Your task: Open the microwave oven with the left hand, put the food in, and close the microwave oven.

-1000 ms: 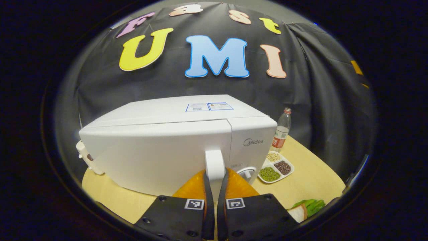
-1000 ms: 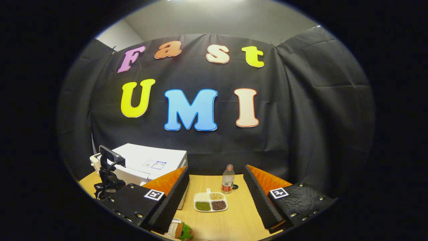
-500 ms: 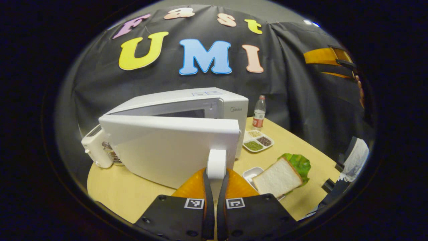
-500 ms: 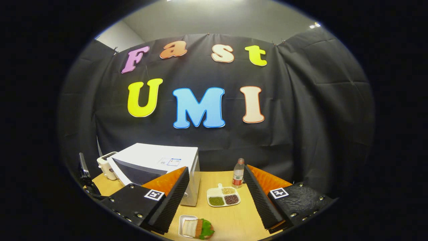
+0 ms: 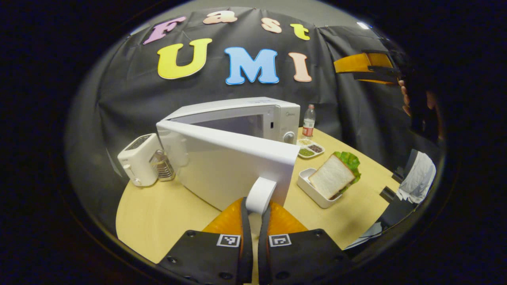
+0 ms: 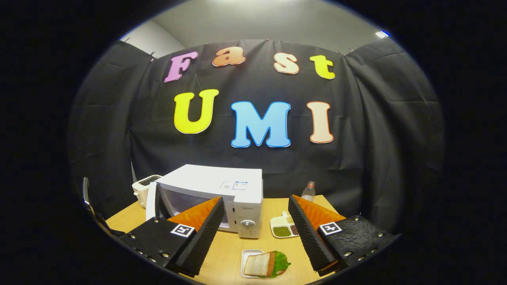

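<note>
Now the left gripper is clamped on the microwave's white door handle, both fingers pressing its sides at the lower middle of the left gripper view. The door stands swung partway out from the microwave, which sits mid-frame with its cavity showing behind the door's top edge. The door looks stiff and hinged on its left side, so it should swing in an arc rather than pull straight; the handle is smooth plastic and may slip if the pull goes off-axis.

The right gripper hangs with its 2 fingers spread wide and nothing between them, at the bottom of the right gripper view. Directly below that gap, at the lower centre, lies the food: a sandwich of white bread and lettuce in a small white tray on the wooden table. In the left gripper view it sits right of the door, near the middle right. The bread is soft and light and would crush easily; the tray's rigid rim is probably the better hold, though its wall height is hard to judge here.
</note>
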Demonstrator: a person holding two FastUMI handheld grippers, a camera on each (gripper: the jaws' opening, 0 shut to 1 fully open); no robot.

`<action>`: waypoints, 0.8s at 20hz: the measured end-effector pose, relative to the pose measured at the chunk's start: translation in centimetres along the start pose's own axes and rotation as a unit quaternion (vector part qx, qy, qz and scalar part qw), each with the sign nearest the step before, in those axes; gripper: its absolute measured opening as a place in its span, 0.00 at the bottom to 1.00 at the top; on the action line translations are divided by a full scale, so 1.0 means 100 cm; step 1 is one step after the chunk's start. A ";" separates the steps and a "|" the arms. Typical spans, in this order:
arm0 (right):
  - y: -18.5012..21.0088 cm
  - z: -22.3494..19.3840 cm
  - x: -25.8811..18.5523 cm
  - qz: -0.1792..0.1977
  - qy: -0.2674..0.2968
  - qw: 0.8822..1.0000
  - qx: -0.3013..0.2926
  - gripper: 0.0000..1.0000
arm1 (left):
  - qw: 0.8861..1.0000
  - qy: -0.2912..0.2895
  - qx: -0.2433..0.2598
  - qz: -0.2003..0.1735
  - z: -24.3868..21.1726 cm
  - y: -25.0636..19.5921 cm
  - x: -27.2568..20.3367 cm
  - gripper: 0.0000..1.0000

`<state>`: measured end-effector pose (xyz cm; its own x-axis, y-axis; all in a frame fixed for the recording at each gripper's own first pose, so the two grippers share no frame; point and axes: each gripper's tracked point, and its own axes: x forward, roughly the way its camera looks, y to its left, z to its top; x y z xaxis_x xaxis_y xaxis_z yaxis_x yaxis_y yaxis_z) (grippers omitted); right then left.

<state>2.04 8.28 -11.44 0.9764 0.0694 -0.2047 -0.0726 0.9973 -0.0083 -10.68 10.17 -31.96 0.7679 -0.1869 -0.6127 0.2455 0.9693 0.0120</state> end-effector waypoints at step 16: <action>0.065 -0.041 0.007 0.049 0.043 0.998 -0.001 0.99 | 0.999 0.034 0.000 0.021 -0.060 0.174 -0.091 0.14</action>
<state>1.43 14.72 -15.62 0.9431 0.1647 -0.2888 -0.1678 0.9857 0.0140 -16.94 29.70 -30.92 0.7362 -0.1348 -0.6632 0.2143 0.9760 0.0394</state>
